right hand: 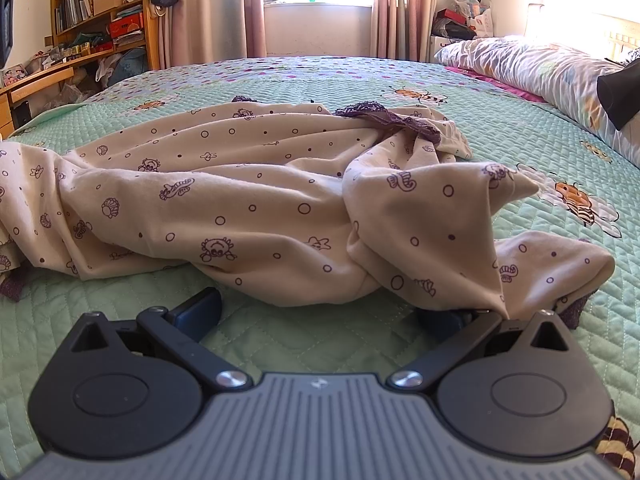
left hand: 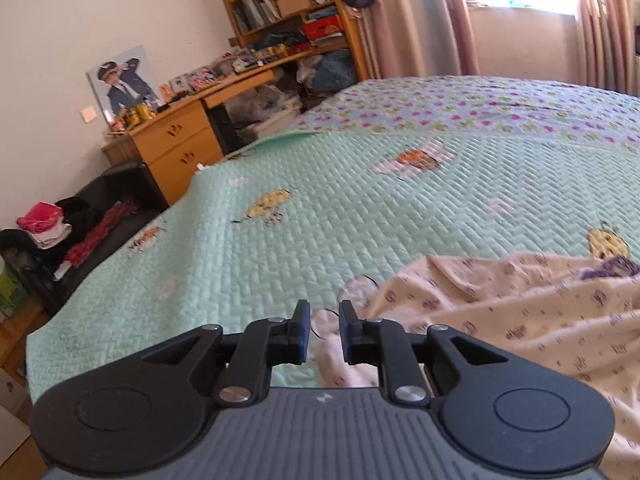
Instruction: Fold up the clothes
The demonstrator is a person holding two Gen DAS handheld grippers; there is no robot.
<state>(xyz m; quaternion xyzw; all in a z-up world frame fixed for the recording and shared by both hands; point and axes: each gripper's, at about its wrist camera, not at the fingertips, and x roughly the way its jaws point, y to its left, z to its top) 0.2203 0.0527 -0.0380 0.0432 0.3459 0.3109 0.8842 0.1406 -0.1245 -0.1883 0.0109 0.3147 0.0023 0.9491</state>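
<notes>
A crumpled cream cotton garment printed with small purple sea creatures and rings [right hand: 256, 200] lies in a loose heap on the mint-green quilted bedspread with bee motifs [right hand: 520, 128], well short of the white floral pillow [right hand: 536, 64] at the head of the bed. Its purple lace trim [right hand: 384, 118] shows on the side of the heap away from the camera. The right gripper [right hand: 324, 312] sits low on the bedspread just in front of the garment, jaws spread wide and holding nothing, a fold of cloth draped over its right finger. The left gripper [left hand: 324, 334] hovers at the garment's left end [left hand: 500, 320]; its jaws are parted by a narrow gap with pale cloth showing between them, not clamped on it
</notes>
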